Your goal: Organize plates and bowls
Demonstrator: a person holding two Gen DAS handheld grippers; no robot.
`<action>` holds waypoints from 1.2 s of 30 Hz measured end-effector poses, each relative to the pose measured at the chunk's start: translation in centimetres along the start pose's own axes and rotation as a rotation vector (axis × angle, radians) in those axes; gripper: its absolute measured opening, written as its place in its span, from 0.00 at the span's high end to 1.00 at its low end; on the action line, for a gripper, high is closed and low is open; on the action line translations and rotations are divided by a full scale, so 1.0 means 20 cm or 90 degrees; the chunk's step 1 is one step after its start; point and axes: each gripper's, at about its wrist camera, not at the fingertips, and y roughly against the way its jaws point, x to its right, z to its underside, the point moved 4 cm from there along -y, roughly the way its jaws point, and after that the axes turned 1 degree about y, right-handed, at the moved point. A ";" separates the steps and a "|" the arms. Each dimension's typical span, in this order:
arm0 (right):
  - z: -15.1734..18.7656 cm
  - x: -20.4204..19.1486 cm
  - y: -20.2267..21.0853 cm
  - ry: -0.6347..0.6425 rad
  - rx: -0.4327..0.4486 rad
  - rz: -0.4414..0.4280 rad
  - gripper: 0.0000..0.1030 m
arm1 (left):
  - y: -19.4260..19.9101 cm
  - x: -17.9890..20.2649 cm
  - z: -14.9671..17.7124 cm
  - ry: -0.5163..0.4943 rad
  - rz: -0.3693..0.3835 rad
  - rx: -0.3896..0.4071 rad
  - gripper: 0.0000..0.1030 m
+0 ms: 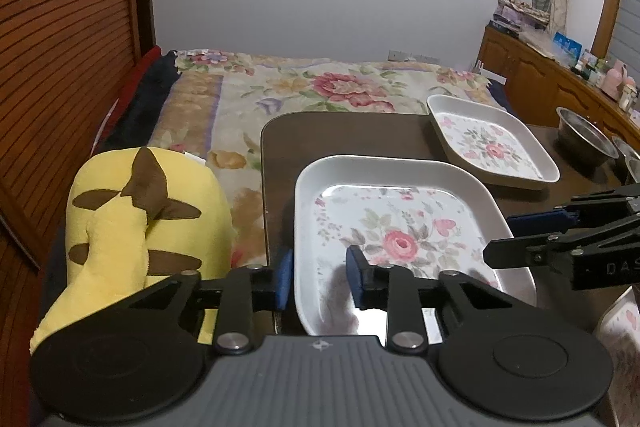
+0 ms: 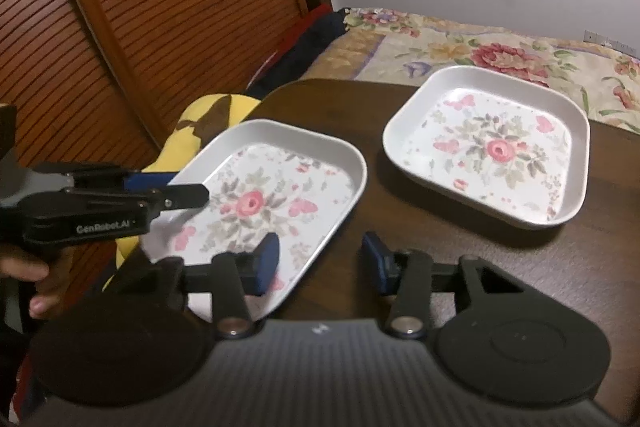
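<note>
both grippers point forward and downward over a dark wooden table (image 1: 280,139), each straddling one side rim of the near floral plate (image 1: 400,239).

left gripper (image 1: 320,273): seen from its own camera, its left blue pad (image 1: 285,279) sits outside the plate's left rim, over the table edge, and the other pad lies inside the plate on the printed floor. the rim passes between the pads. a visible gap remains on both sides of the rim, so the jaws are not clamped on it; the gripper is released. in the right wrist view a bare hand (image 2: 38,283) grips its handle at the left border.

right gripper (image 2: 320,259): from its own camera, one pad hangs over the plate's floor near the right rim and the other stands over bare table. the rim runs between them without pad contact; the jaws stand apart, not grasping.

near floral plate: square, white-walled, rose print in the centre, flat on the table at its near-left corner, rim between the jaws of each gripper on opposite sides.

far floral plate (image 2: 488,147): same pattern, flat on the table farther back and to the right, well apart from both grippers and not touching the near plate.

metal bowls (image 1: 586,141) stand at the table's right edge beyond the far plate. a yellow plush toy (image 1: 140,227) lies just left of the table, on a bed with a floral blanket (image 1: 320,83).
</note>
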 end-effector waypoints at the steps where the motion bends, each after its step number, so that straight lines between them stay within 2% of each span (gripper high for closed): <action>1: 0.00 0.00 0.00 0.000 -0.003 -0.001 0.57 | 0.00 0.00 0.00 -0.002 -0.004 0.000 0.76; 4: 0.00 0.00 0.00 0.007 -0.004 0.001 0.62 | 0.00 0.00 0.01 -0.002 -0.005 -0.003 0.79; 5: 0.00 0.00 0.00 0.006 -0.005 0.003 0.67 | 0.00 0.00 0.01 -0.001 -0.003 -0.003 0.80; 10: 0.00 0.01 0.00 0.006 -0.006 0.003 0.71 | 0.00 0.01 0.01 -0.005 -0.003 -0.007 0.85; 17: 0.00 0.00 0.01 0.013 -0.010 0.008 0.80 | 0.02 0.03 0.02 -0.001 -0.013 -0.011 0.85; 25: 0.01 0.01 0.06 0.009 0.000 0.007 0.81 | 0.11 0.08 0.01 -0.013 -0.014 0.001 0.86; 36: 0.00 0.03 0.26 0.014 0.040 0.010 0.81 | 0.29 0.23 -0.02 -0.028 -0.005 0.035 0.86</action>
